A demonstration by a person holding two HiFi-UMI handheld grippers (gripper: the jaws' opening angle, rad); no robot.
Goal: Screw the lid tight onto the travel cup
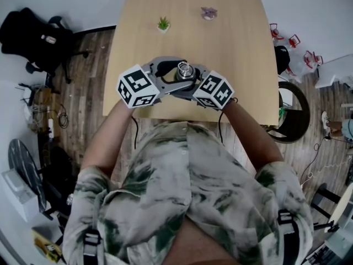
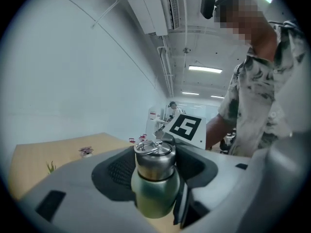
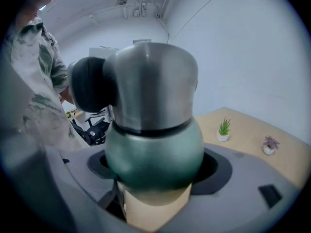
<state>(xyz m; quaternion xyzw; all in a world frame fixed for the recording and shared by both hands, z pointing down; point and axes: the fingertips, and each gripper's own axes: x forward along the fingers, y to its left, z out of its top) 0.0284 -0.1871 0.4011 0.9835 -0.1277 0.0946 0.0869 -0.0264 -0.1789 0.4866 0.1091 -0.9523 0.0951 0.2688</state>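
Fingers (image 2: 115, 171) of the left gripper (image 2: 154, 198) are closed against the sides of the travel cup (image 2: 153, 191), dark pads pressed to its green body. The person's left forearm (image 1: 110, 131) angles forward and inward from the elbow, and the gripper's marker cube (image 1: 138, 86) sits at the wrist. The cup stands upright between both grippers over the near edge of the wooden table (image 1: 242, 65), its steel lid (image 1: 183, 69) on top with a ring handle. Whether its base touches the table cannot be told. From the other side, the right gripper (image 3: 153, 191) meets it, jaws closed on the green bulge below the lid. The right forearm (image 1: 251, 134) mirrors the left, elbow out. Two small potted plants (image 1: 163, 24) stand at the table's far end.
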